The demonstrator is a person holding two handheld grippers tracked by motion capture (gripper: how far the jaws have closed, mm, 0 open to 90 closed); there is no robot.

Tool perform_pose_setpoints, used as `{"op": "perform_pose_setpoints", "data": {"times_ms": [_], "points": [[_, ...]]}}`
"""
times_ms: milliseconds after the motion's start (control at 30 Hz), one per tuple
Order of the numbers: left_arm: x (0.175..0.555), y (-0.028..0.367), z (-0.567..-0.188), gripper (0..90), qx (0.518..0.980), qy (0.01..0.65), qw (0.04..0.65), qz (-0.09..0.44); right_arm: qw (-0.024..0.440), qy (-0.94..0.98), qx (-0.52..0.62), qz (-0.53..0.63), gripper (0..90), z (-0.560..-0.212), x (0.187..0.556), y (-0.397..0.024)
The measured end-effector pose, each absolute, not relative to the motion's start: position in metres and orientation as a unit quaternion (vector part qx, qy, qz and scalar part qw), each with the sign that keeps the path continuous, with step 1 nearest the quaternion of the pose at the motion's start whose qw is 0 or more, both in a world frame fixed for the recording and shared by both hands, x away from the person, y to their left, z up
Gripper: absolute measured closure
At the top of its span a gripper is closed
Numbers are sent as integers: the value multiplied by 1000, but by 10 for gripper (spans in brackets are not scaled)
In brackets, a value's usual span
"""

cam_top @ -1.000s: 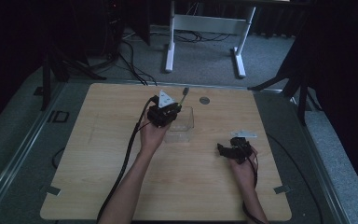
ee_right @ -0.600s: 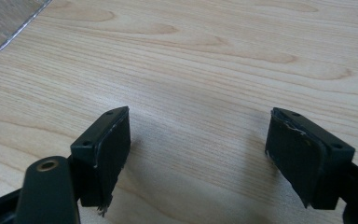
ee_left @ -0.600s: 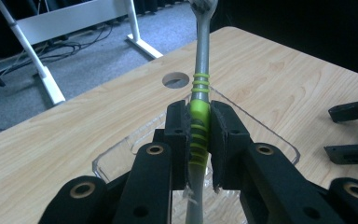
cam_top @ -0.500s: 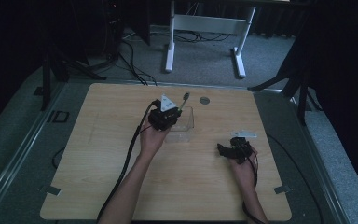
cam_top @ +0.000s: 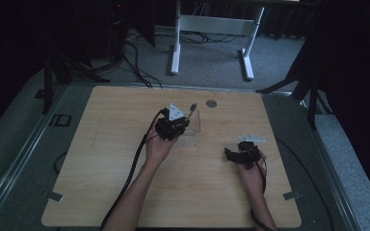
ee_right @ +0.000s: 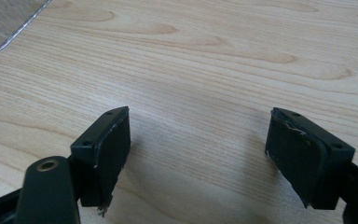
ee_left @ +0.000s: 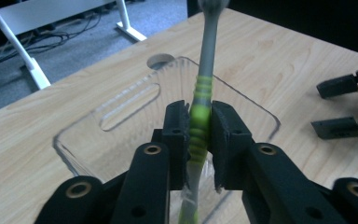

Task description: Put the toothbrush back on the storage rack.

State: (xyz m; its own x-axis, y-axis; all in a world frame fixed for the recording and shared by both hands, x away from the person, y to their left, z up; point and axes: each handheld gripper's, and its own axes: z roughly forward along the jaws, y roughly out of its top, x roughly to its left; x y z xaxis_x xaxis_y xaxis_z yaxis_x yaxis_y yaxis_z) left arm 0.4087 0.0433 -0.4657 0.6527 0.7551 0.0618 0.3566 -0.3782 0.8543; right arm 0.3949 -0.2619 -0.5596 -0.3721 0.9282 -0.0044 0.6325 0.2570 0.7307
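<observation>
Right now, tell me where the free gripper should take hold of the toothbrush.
Probably the grey neck above the left gripper, whose pads clamp the green ribbed grip. The toothbrush stands nearly upright over the clear tray, so the open right gripper should approach level, from the side.

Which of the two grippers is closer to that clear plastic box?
Left. The left gripper hangs right over the clear box, clamping a toothbrush; the right gripper rests on the table, off to the box's side.

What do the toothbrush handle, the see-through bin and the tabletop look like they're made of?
Toothbrush: probably plastic, matte grey with rubbery-looking lime-green ribbed grip bands. Bin: clear glossy plastic, since the table shows through its walls and a handle slot is cut in one side. Tabletop: light wood or wood-look laminate, with visible grain.
</observation>
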Motion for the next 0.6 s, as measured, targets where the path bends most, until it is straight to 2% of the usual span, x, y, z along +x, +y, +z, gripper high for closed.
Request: {"op": "perform_pose_setpoints", "data": {"times_ms": [167, 400, 600], "points": [[405, 40, -464, 687, 801, 340, 435, 232, 224, 760, 513, 329, 220, -560, 395, -262], [398, 47, -457, 572, 779, 349, 456, 251, 224, 761, 513, 329, 220, -560, 395, -262], [395, 61, -451, 427, 757, 376, 458, 276, 225, 760, 513, 329, 220, -560, 395, -262]]}}
